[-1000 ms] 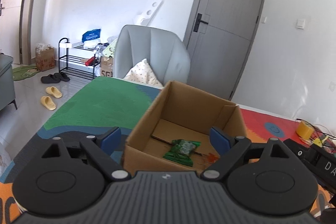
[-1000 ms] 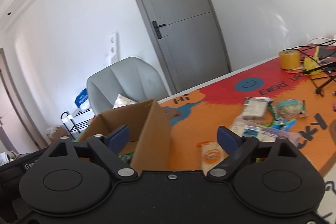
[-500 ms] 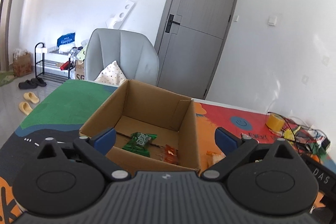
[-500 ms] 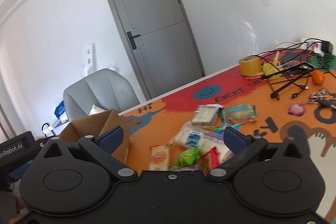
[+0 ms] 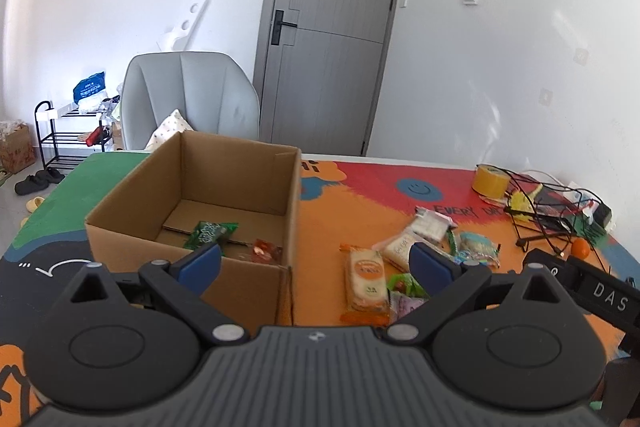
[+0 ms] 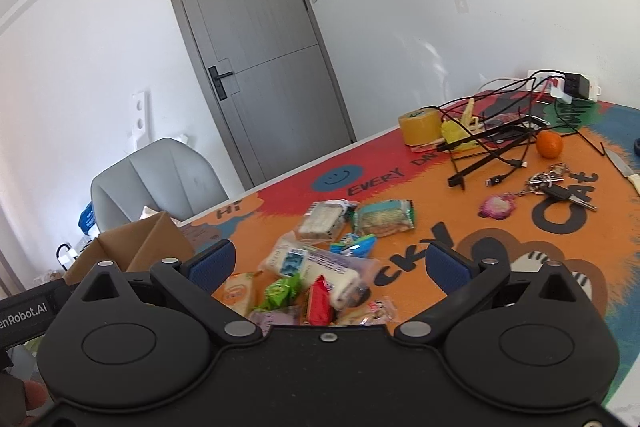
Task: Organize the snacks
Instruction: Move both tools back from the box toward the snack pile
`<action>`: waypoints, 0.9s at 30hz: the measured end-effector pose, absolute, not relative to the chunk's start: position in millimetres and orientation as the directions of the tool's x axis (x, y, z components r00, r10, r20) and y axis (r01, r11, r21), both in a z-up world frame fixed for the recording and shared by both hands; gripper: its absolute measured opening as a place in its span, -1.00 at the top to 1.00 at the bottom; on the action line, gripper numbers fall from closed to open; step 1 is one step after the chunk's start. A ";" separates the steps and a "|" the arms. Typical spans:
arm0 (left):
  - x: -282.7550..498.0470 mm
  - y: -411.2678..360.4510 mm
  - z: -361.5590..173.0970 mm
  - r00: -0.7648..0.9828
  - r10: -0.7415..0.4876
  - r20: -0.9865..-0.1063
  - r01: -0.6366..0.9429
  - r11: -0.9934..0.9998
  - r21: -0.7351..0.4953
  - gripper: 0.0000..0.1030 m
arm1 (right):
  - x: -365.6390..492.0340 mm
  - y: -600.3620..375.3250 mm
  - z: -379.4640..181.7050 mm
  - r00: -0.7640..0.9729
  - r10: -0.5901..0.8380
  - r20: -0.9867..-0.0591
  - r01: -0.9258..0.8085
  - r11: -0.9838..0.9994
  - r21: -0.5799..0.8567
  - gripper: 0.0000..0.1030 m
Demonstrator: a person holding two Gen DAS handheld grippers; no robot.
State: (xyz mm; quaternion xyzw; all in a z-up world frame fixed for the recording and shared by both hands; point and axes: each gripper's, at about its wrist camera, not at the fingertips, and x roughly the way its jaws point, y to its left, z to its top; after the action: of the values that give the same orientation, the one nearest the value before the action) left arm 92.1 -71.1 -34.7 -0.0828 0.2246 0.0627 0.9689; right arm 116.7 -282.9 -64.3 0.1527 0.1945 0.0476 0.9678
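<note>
Sitting on the colourful printed surface (image 5: 352, 187), the open cardboard box (image 5: 192, 187) serves as the landmark for everything else. Inside the box lie a green snack packet (image 5: 210, 231) and, nearer its right wall, a small red-orange packet (image 5: 266, 250). To the right of the box, loose on the surface, is the pile of snacks (image 6: 320, 259): an orange-and-white biscuit pack (image 5: 366, 277) closest to the box, a green wrapper (image 6: 280, 291) and a red wrapper (image 6: 319, 301) beside it, a long white pack with blue print (image 6: 310, 267), and two pale cracker packs (image 6: 356, 219) farther out.

The left hand-held gripper (image 5: 316, 263) has its jaws spread wide with nothing between them; its left blue pad sits in front of the box's near wall, its right pad over the edge of the pile. The right hand-held gripper (image 6: 328, 263) is likewise wide open and empty, hovering over the pile.

Well to the right of the box, beyond the snacks, clutter crowds the surface: a roll of yellow tape (image 6: 420, 127), a tangle of black cables (image 6: 492, 147), an orange fruit (image 6: 549, 143), a bunch of keys (image 6: 556, 187) and a pink key fob (image 6: 498, 206). Behind the box stand a grey armchair (image 5: 188, 99) and a grey door (image 5: 332, 39); a black shoe rack (image 5: 66, 135) is off to its left.
</note>
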 end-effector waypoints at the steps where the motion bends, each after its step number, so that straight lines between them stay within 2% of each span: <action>1: 92.3 -74.1 -35.7 0.890 0.085 -0.448 -0.156 0.980 -0.125 -0.94 | 115.7 -285.7 -65.2 0.920 0.148 -0.364 -0.029 0.949 0.312 -1.00; 20: 93.5 -108.2 -70.4 0.859 0.054 -0.510 -0.132 0.984 -0.117 -0.92 | 109.9 -314.4 -94.0 0.886 0.125 -0.447 0.006 0.960 0.280 -0.99; 27: 97.1 -110.1 -83.5 0.851 0.030 -0.524 -0.108 0.987 -0.119 -0.85 | 115.2 -299.8 -116.9 0.843 0.180 -0.507 -0.034 0.958 0.283 -0.75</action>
State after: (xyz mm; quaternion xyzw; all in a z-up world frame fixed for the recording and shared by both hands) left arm 97.1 -110.1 -83.5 -0.0723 0.2704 0.0358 0.9594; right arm 115.2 -299.8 -116.9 0.1326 0.2744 0.0564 0.9508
